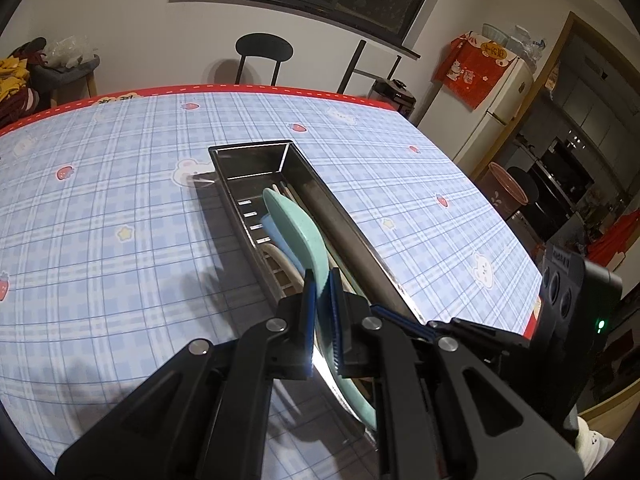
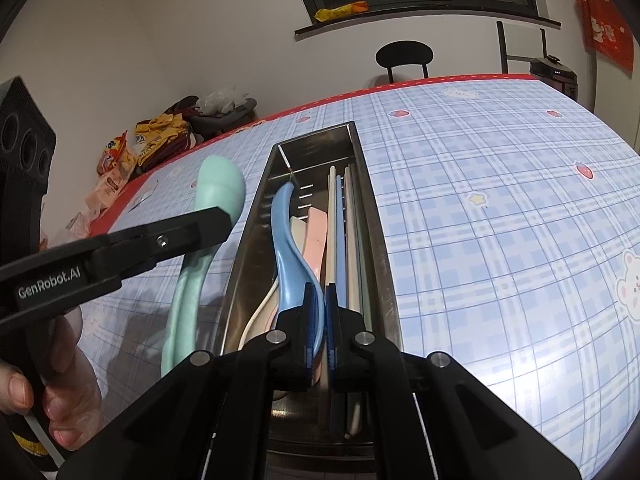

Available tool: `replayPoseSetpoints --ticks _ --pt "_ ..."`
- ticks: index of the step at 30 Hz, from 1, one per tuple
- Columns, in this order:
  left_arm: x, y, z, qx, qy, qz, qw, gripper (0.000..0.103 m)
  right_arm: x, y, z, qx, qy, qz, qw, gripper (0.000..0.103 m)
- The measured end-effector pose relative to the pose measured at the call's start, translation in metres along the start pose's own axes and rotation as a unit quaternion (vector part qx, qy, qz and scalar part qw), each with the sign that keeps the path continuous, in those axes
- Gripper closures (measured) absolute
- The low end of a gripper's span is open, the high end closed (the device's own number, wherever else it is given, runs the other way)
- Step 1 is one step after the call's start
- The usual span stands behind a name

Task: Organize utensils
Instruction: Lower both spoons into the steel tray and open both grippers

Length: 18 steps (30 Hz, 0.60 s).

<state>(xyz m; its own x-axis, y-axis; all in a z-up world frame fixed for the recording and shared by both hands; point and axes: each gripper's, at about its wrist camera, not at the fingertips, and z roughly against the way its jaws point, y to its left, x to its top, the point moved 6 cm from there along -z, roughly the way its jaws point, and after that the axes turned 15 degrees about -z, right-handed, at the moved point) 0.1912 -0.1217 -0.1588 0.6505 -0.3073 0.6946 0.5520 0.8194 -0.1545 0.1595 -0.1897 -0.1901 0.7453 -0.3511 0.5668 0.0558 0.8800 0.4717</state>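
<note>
Utensils, left wrist view: left gripper (image 1: 322,280) jaws clamp mint-green plastic spoon (image 1: 298,228) over long stainless steel tray (image 1: 256,160) on plaid table (image 1: 100,220). Right wrist view: right gripper (image 2: 319,294) jaws pinch blue plastic spoon (image 2: 286,248) inside tray, beside chopsticks (image 2: 340,232).

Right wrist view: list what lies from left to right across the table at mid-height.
Left gripper holding the green spoon → metal tray's left wall → blue spoon → pink spoon → chopsticks → tray's right wall → bare tablecloth.
</note>
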Motion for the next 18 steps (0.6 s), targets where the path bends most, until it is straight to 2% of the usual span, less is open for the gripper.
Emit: replayPoseSetpoints --ticks 12,13,15,18 --pt "0.005 -0.003 -0.012 0.004 0.011 0.008 0.9999 0.092 0.005 -0.004 0.013 0.016 -0.012 -0.007 1.0 0.094" --pt "0.006 -0.003 -0.014 0.004 0.013 0.01 0.9999 0.092 0.006 -0.004 0.018 0.014 -0.02 -0.005 1.0 0.092" --pt "0.007 -0.004 -0.016 0.004 0.016 0.012 0.9998 0.092 0.011 -0.007 0.029 0.013 -0.035 -0.006 0.999 0.076" --pt "0.008 -0.008 -0.022 0.003 0.021 0.016 0.9996 0.092 0.018 -0.015 0.041 0.006 -0.056 -0.012 0.998 0.063"
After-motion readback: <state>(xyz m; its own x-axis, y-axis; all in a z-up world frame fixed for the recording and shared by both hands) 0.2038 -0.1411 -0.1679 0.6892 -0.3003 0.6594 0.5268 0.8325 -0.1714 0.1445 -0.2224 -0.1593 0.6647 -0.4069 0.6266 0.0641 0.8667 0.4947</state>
